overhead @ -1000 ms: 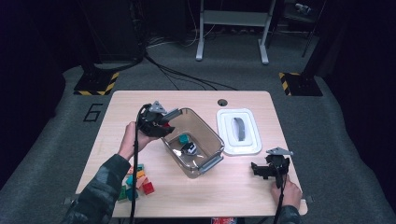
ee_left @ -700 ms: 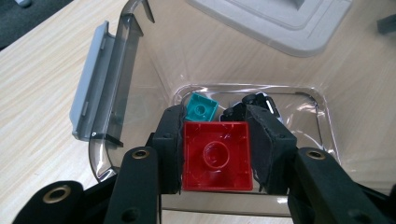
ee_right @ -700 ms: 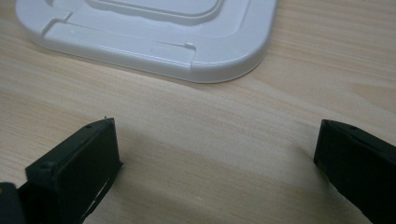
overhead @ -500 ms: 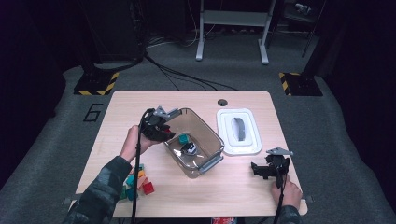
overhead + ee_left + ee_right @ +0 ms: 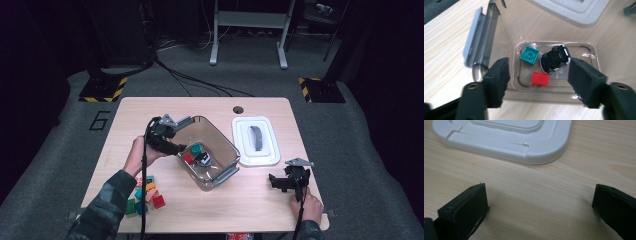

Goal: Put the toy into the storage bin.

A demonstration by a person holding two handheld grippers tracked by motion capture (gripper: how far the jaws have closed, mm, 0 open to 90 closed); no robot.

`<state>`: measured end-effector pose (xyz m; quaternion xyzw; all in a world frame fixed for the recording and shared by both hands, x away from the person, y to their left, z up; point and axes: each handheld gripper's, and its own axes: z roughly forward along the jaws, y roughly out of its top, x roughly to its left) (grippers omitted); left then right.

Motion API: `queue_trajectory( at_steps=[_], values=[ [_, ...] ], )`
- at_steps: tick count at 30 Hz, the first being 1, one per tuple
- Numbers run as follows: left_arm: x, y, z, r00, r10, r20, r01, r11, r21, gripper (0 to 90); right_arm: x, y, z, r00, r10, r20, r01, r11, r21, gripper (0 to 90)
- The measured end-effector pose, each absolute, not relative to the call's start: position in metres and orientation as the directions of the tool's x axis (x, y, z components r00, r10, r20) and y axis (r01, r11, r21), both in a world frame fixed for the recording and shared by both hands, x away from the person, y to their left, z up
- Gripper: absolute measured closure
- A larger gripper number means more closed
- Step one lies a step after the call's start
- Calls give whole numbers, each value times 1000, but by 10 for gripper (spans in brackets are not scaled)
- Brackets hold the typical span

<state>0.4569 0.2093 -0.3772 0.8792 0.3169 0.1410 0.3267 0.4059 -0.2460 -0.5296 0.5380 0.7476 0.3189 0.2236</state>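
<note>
A clear plastic bin [image 5: 220, 175] stands mid-table. On its floor [image 5: 576, 53] lie a teal brick [image 5: 530, 55], a red brick [image 5: 540, 79] and a small toy car [image 5: 554, 59] turned belly up. My left gripper [image 5: 180, 148] hangs over the bin's left rim, pointing down into it. Its jaws have just been opening, and in the left gripper view the left gripper [image 5: 539, 68] holds nothing; the red brick lies loose below the gap. My right gripper [image 5: 276, 182] rests open near the table's front right, empty, with bare wood between its jaws [image 5: 540, 195].
The white bin lid [image 5: 256, 141] lies flat to the right of the bin, its near edge just ahead of the right gripper [image 5: 506, 140]. Several loose coloured bricks [image 5: 145, 196] sit at the front left beside the person's left forearm.
The left gripper's jaws have opened over the bin, and a red brick now lies on the bin floor beside the car. The right gripper has not moved.
</note>
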Motion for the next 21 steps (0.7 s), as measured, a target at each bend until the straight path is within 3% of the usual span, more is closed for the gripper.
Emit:
queue_trajectory(
  at_steps=[6, 12, 21],
  values=[
    [435, 230, -365, 727, 683, 63, 450, -544, 708, 163, 406, -246, -530, -321, 947, 9, 662, 218, 717, 0],
    [419, 257, -367, 689, 719, 88, 465, -532, 708, 114, 406, -246, -530, -321, 947, 9, 662, 218, 717, 0],
    [405, 297, -395, 628, 777, 41, 542, -475, 693, 51, 406, -246, -530, -321, 947, 9, 662, 218, 717, 0]
  ],
)
